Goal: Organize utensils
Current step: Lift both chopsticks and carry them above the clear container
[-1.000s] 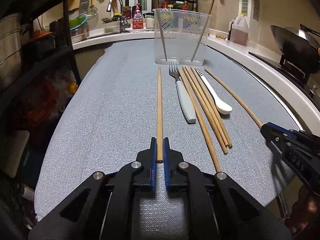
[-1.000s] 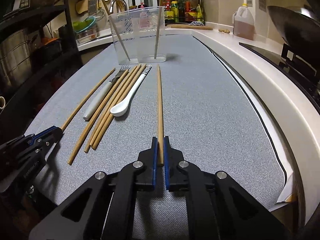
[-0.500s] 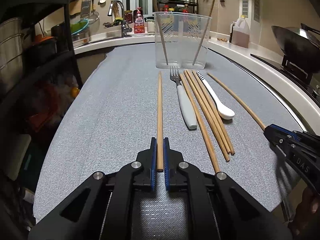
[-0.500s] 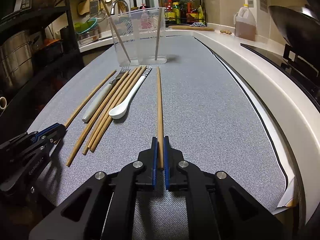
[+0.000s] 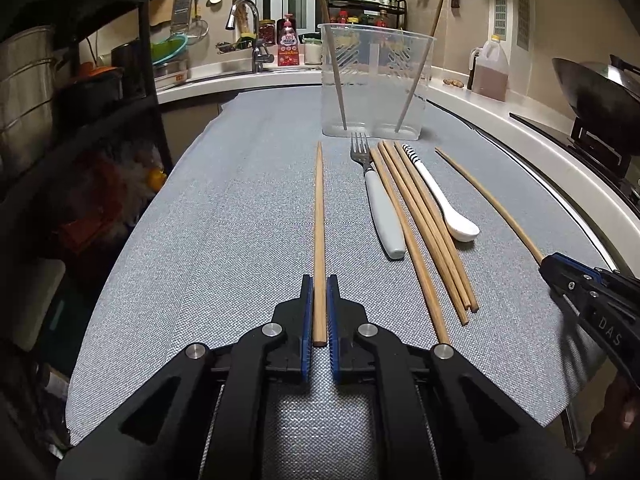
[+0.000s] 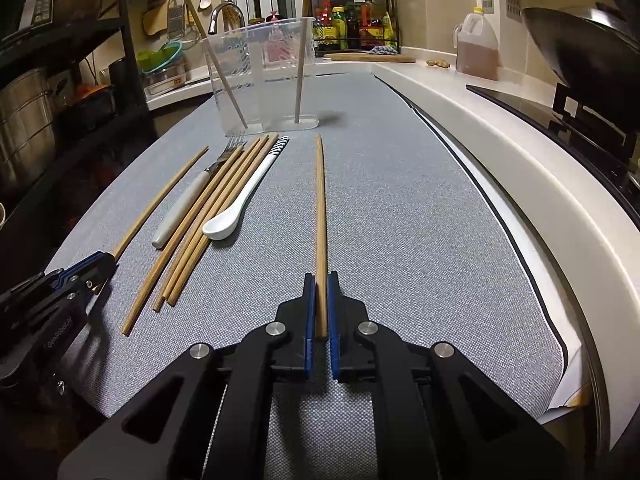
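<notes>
1. Left wrist view only: left gripper (image 5: 319, 292) at the near edge of the desk, jaws pressed onto the near end of the left chopstick (image 5: 319, 220), which points straight at the far edge over the grey mat (image 5: 224, 220).
2. Right wrist view only: right gripper (image 6: 320, 288), jaws pinching the near end of the right chopstick (image 6: 320, 208), which also points at the far edge.
3. In both views: clear bin (image 5: 372, 92) upright near the far edge, with two chopsticks leaning inside it, one toward each end.
4. Between the two gripped sticks, side by side on the mat: fork (image 5: 380, 204), four loose chopsticks (image 5: 420, 232), white spoon (image 5: 444, 200). Close together, handles running near edge to far edge.
5. Left wrist view: wide bare mat from the left chopstick out to the left edge, and dark shelving (image 5: 80, 100) just beyond that edge.
6. Right wrist view: broad open mat from the right chopstick to the mat's right edge, then the raised white desk rim (image 6: 500, 152). Wok (image 6: 580, 48) beyond that rim and oil jug (image 6: 478, 48) at the far right corner.
7. Free strip of mat between the stick tips and the bin.
</notes>
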